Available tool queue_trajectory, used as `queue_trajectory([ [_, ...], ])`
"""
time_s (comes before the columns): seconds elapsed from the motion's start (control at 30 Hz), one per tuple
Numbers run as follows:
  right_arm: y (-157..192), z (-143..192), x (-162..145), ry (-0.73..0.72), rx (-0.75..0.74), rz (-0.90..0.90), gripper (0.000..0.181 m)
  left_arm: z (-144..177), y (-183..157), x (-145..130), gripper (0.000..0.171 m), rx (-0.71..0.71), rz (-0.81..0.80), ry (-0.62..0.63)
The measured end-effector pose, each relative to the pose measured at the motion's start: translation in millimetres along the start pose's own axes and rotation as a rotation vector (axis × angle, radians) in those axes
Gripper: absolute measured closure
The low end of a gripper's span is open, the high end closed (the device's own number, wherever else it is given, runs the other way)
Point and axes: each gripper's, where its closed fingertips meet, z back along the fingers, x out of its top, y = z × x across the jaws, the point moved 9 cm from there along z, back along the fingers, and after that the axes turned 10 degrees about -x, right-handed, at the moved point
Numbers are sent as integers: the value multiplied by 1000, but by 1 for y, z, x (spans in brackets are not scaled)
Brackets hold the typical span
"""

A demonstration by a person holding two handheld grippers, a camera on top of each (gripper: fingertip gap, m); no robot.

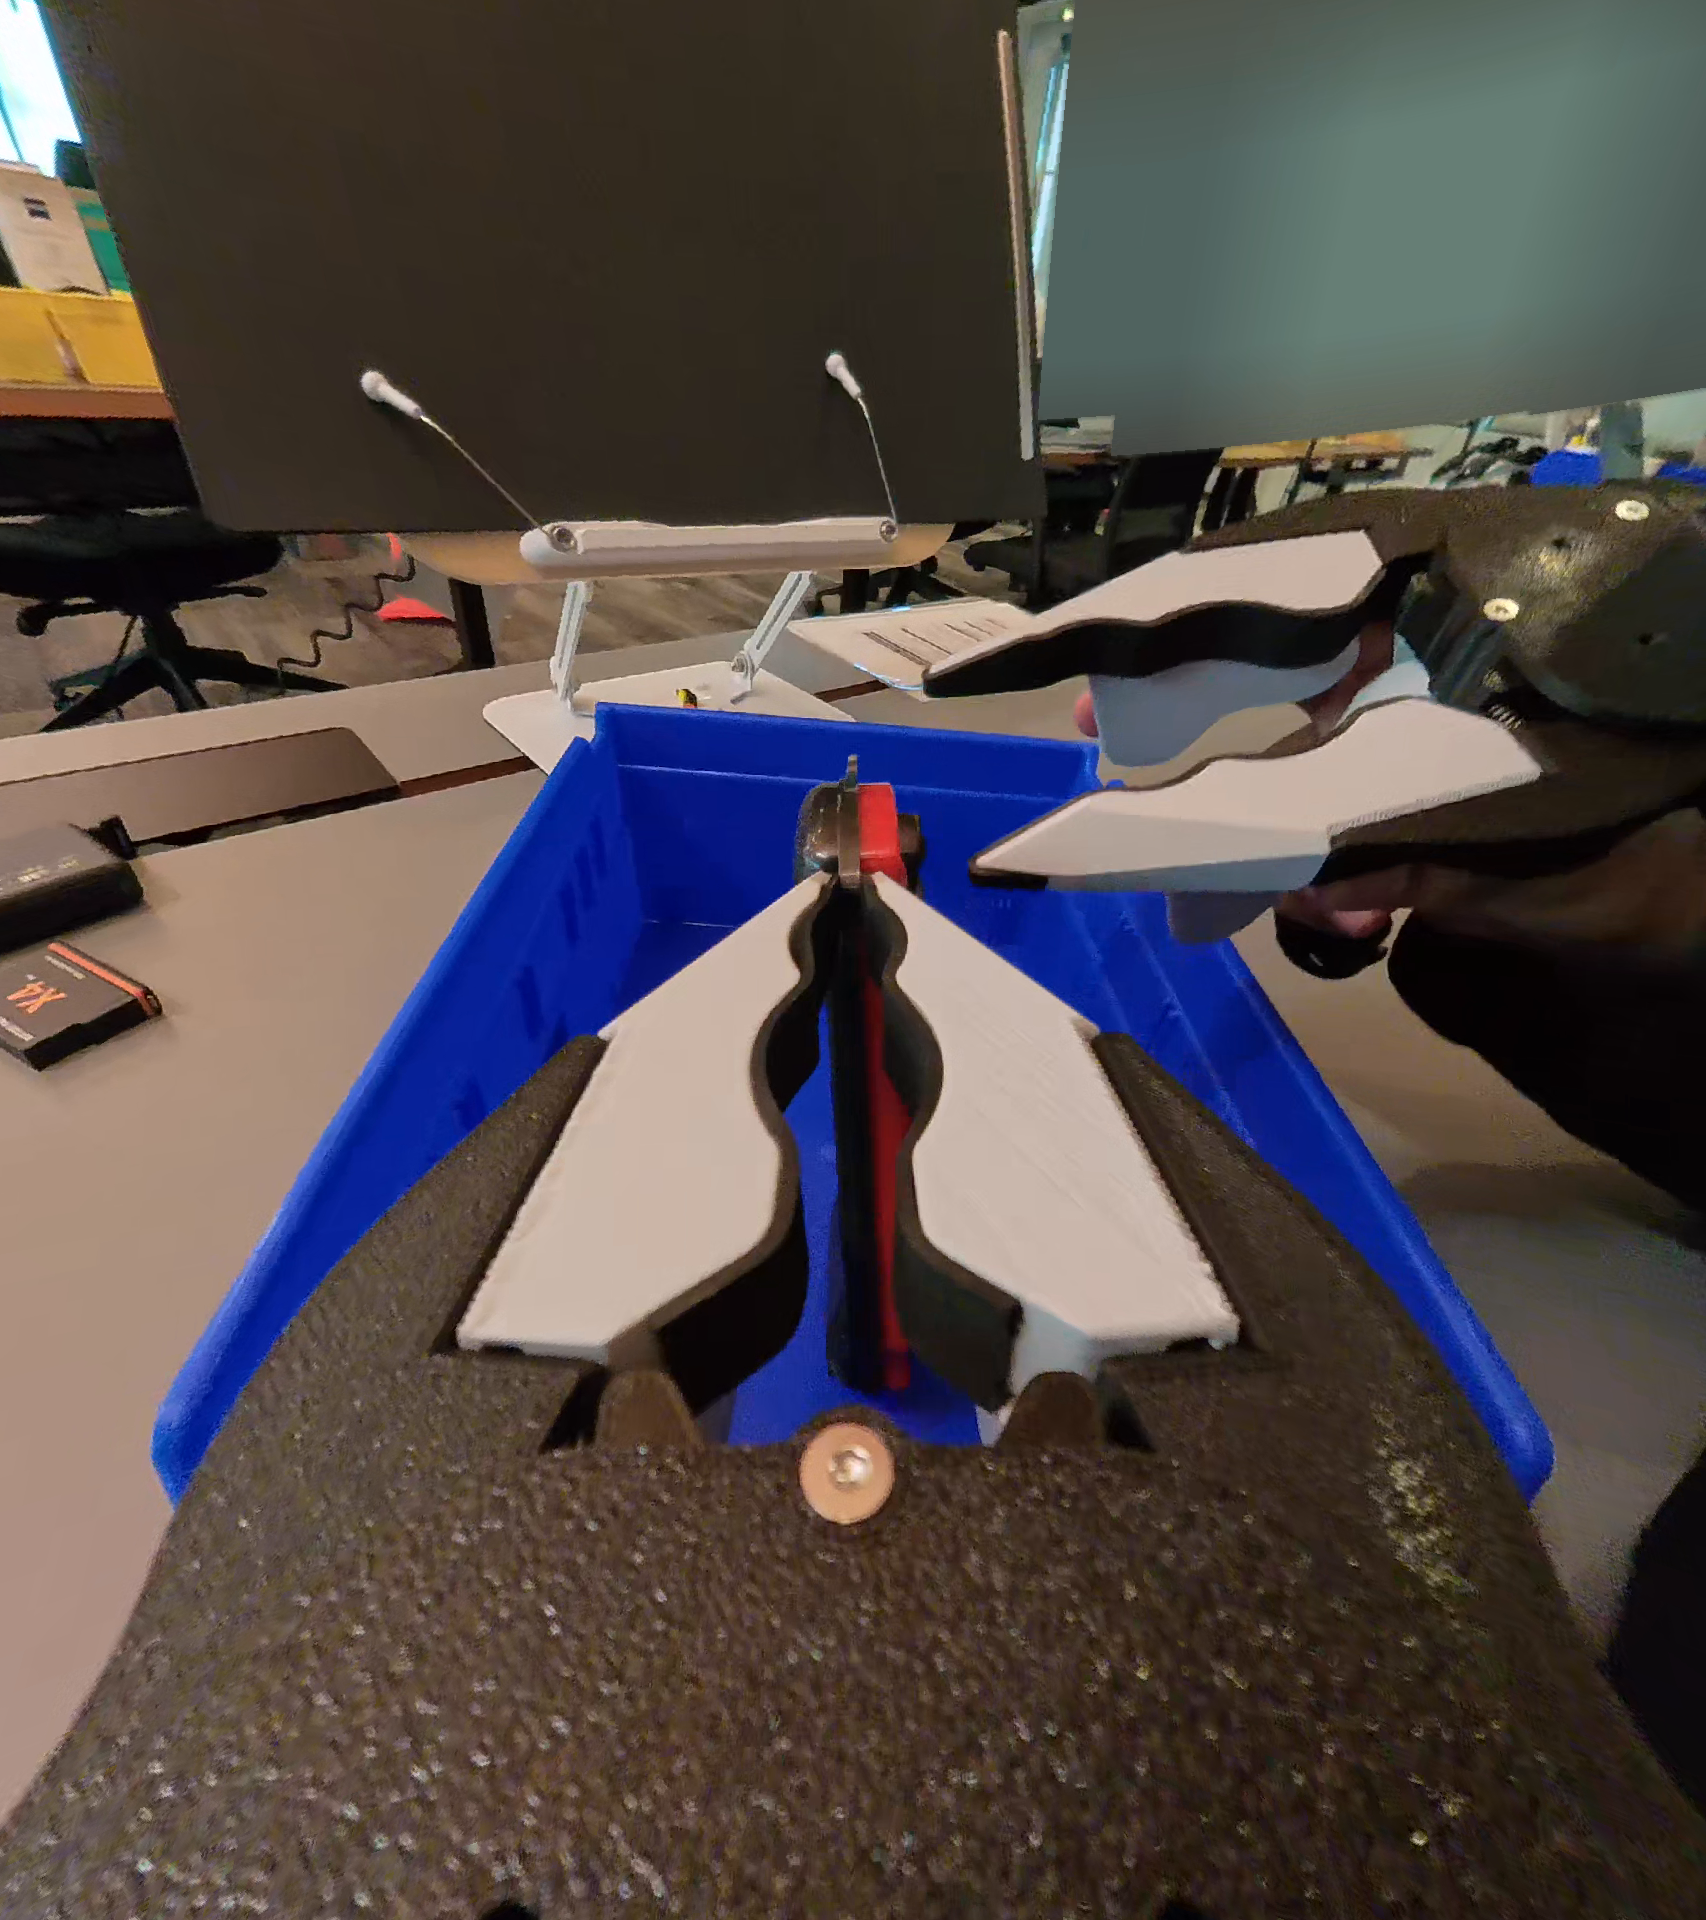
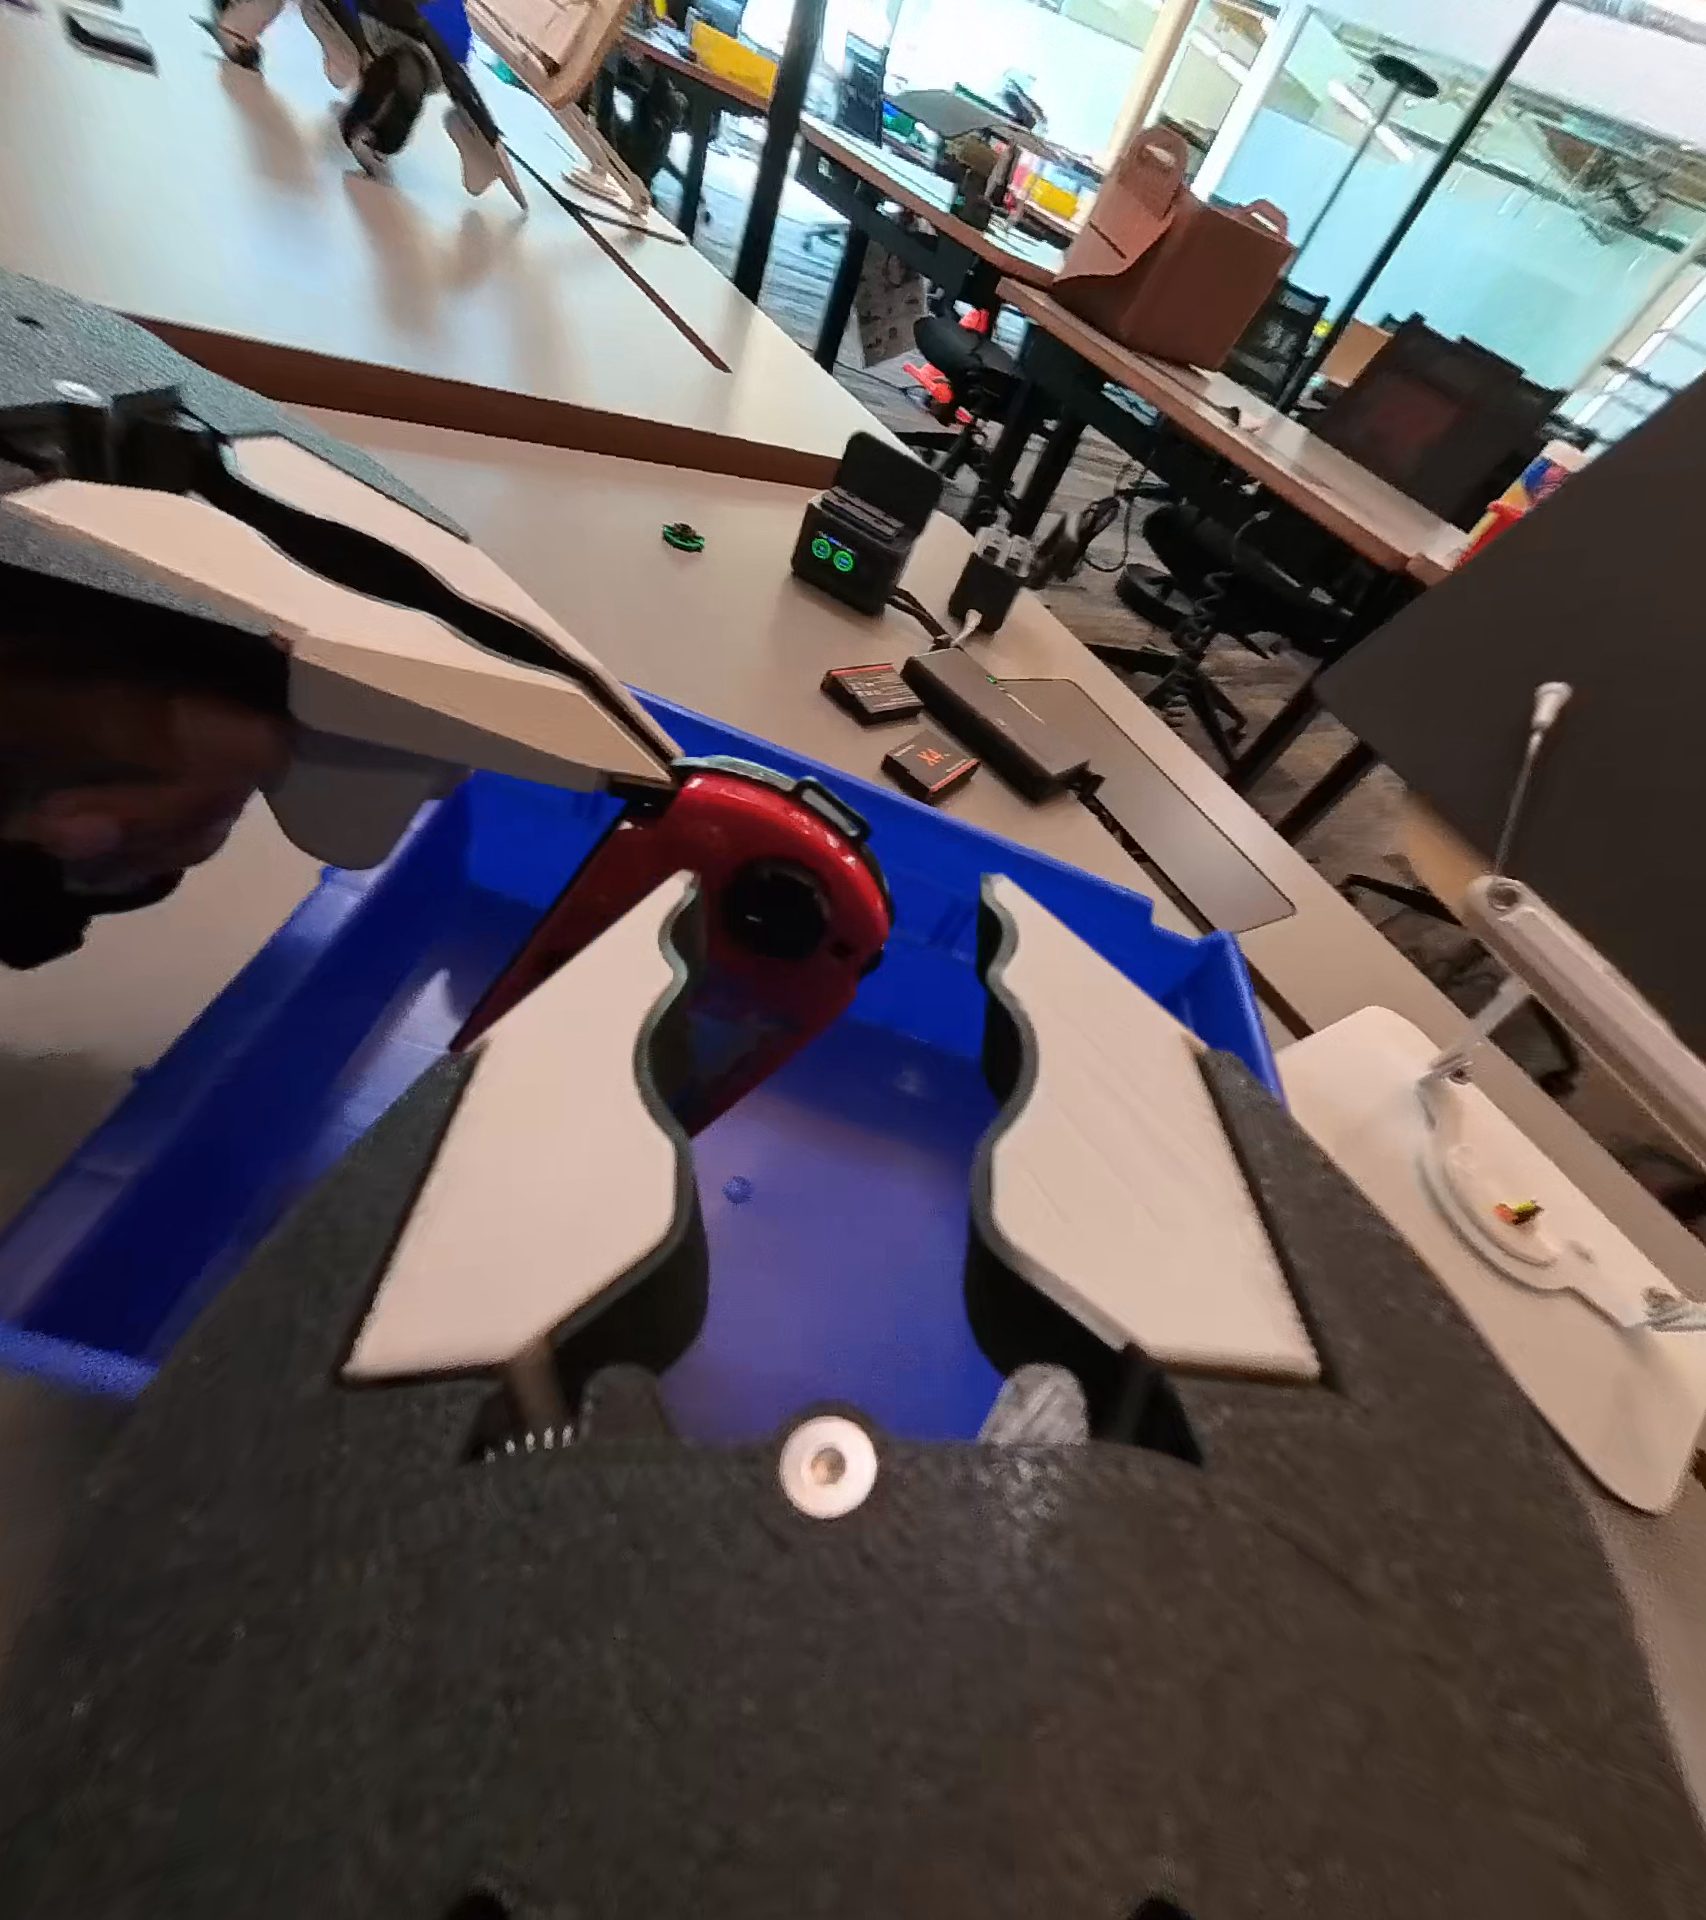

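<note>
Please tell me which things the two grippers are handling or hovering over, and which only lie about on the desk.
In use:
- left gripper, shut on the red handheld game controller
- right gripper, open, beside the controller
- blue plastic bin beneath both

Lying about:
- small black card case
- black charger box
- white tablet stand

Controller (image 2: 776,883) above bin (image 2: 413,987)

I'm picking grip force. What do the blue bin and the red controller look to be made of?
Blue bin: likely hard moulded plastic, semi-gloss, with ribbed walls. Red controller, clamped in the left gripper: apparently smooth glossy plastic, its thumbstick matte black, possibly rubbery.
</note>
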Motion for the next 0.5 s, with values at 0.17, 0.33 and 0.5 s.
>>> queue_trajectory([
  [0.17,3,4,2,-3,76,-57,137,-3,-2,0,169,-3,0,-1],
  [0.33,-1,-7,-2,59,19,-289,127,-3,-2,1,169,36,-26,18],
  [0.5,5,-15,-3,77,104,-508,125,1,-6,0,169,98,-51,19],
])
